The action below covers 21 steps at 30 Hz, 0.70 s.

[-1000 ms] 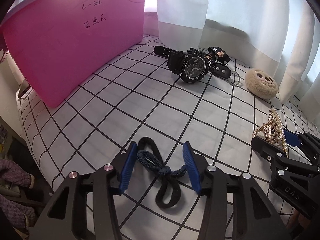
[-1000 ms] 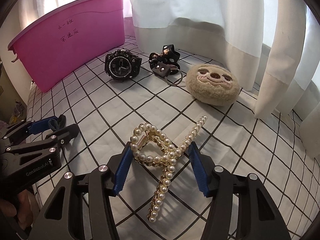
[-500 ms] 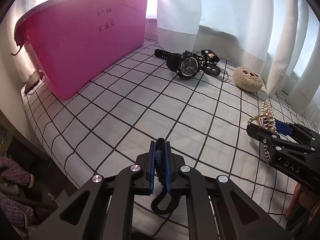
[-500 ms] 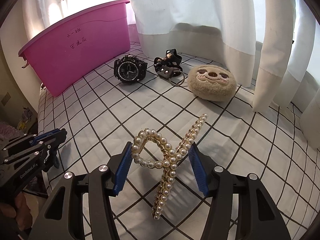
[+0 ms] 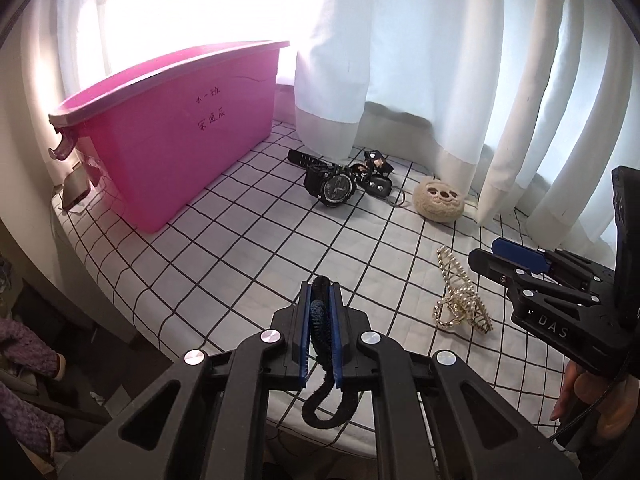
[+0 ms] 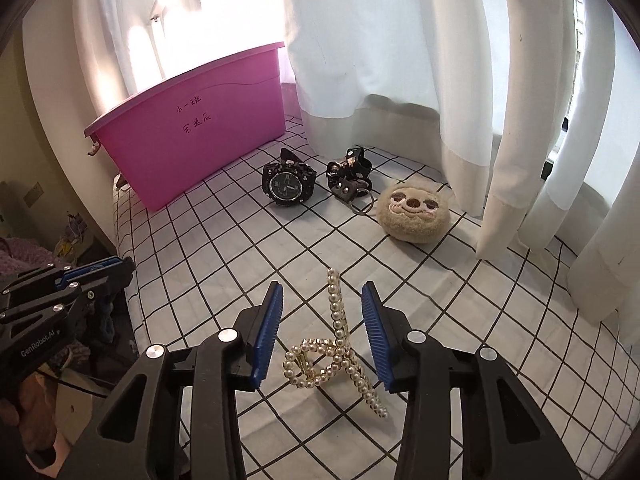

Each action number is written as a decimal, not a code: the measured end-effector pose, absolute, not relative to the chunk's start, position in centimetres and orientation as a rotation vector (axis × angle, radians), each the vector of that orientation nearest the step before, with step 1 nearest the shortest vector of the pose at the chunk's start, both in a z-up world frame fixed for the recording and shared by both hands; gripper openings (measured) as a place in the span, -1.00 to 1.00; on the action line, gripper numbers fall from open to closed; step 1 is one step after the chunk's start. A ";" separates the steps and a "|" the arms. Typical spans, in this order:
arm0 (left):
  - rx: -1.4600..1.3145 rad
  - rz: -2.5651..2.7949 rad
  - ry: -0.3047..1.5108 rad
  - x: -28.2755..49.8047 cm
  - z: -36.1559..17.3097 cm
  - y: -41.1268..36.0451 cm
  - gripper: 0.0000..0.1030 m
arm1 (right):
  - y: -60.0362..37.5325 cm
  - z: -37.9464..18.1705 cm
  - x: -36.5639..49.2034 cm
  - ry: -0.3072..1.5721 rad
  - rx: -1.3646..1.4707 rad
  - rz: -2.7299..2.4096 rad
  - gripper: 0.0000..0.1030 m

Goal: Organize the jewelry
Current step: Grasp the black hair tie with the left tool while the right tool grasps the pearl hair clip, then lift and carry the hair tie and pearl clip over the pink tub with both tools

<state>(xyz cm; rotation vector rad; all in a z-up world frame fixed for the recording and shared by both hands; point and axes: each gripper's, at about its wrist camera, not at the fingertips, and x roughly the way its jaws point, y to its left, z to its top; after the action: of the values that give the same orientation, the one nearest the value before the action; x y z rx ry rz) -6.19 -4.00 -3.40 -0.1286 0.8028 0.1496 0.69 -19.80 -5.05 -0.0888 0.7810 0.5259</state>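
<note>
Hair tie [image 5: 320, 322], dark blue/black braided cord: pinched between the blue pads of the left gripper [image 5: 320, 328], fingers pressed tight onto it. One end pokes out past the fingertips; a black loop hangs below the pads on the near side. It's held clear of the checked cloth [image 5: 248, 240].

Pearl hair claw [image 6: 338, 354], gold frame: sits in the gap between the right gripper [image 6: 320, 334] fingers, jaws closing on it. Pads aren't touching it on either side; gaps show left and right. One pearl arm points away toward the far side, the other comes near-right. In the left wrist view the claw [image 5: 460, 300] sits on the cloth, just left of the right gripper [image 5: 516, 258].

Left to right across the far half of the cloth:
- pink bin [image 6: 196, 136], far left, handwriting on its side
- black wristwatch [image 6: 286, 186], right of the bin, face up
- black strap piece with a metal ring [image 6: 352, 178], just beside the watch
- beige plush sloth face [image 6: 414, 214], near the curtain hem
- white curtains [image 6: 400, 40] along the back and right

Count: one hair tie, one pearl claw, one watch, one strap/ring piece, one plush, one bin, two grippers. Part of a hand [image 5: 592, 404] shows on the right gripper's handle, near right corner of the left wrist view.
</note>
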 end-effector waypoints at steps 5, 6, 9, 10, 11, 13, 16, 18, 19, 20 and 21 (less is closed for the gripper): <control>-0.114 0.187 0.752 -5.7 -0.5 -3.2 -0.82 | -20.1 -3.7 1.8 0.757 -0.102 0.535 -0.42; -0.110 0.191 0.745 -5.6 -0.2 -3.2 -0.82 | -20.3 -3.5 1.7 0.750 -0.095 0.547 -0.42; -0.116 0.194 0.744 -5.4 0.0 -2.9 -0.82 | -20.8 -3.5 1.0 0.751 -0.110 0.569 -0.42; -0.120 0.192 0.751 -5.3 -0.2 -2.8 -0.82 | -21.0 -3.7 0.8 0.755 -0.111 0.570 -0.42; -0.123 0.190 0.760 -5.2 -0.4 -2.7 -0.82 | -21.3 -4.0 0.7 0.764 -0.110 0.570 -0.41; -0.132 0.188 0.777 -5.0 -0.9 -2.6 -0.82 | -21.7 -4.7 0.3 0.773 -0.128 0.557 -0.35; -0.136 0.179 0.792 -5.1 -1.6 -2.6 -0.82 | -22.4 -6.1 0.4 0.798 -0.145 0.520 -0.08; -0.135 0.174 0.802 -5.1 -2.1 -2.6 -0.82 | -23.0 -6.9 0.7 0.818 -0.135 0.493 -0.01; -0.135 0.172 0.808 -5.1 -2.3 -2.7 -0.82 | -23.3 -7.3 0.8 0.829 -0.128 0.485 0.03; -0.136 0.170 0.813 -5.1 -2.4 -2.7 -0.82 | -23.5 -7.7 1.0 0.837 -0.123 0.476 0.07; -0.136 0.169 0.818 -5.1 -2.6 -2.7 -0.82 | -23.6 -8.1 1.1 0.846 -0.125 0.461 0.09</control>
<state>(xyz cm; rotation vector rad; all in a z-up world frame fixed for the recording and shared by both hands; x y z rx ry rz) -5.08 -2.67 -2.58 -0.1364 0.8181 0.1686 1.11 -23.59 -8.15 -0.1250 0.8461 0.4610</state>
